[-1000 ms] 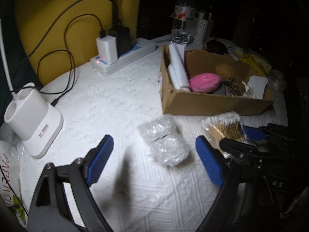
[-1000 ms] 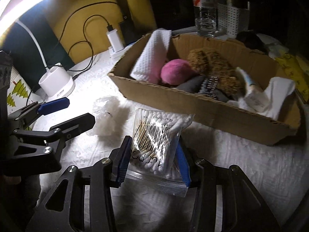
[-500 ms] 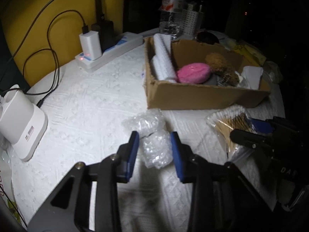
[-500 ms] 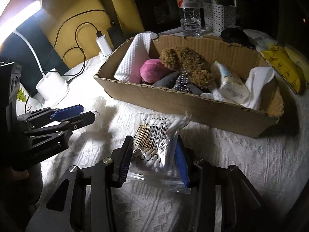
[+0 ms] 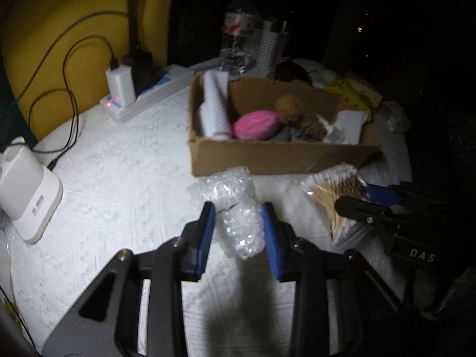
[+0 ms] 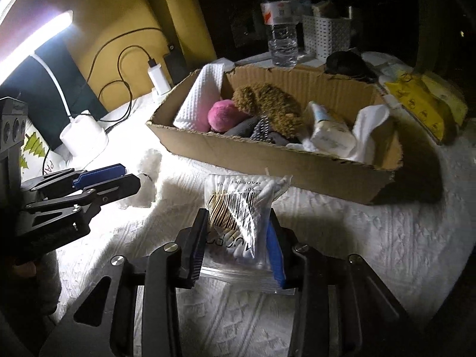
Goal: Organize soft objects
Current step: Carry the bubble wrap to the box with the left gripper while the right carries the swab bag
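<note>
Left tongs clamped the bubble wrap; right tongs pinched the swab bag, both w/ loads just in front of the cardboard box on the table.

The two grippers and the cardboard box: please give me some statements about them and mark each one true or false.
1. The left gripper is closed on the bubble wrap. True.
2. The right gripper is open and holds nothing. False: its fingers clamp the bag of cotton swabs.
3. The pink ball lies inside the cardboard box. True.
4. The water bottle stands inside the box. False: it stands behind the box, beside the white perforated basket.
5. The bag of cotton swabs is already in the box. False: it is in front of the box, outside it.
</note>
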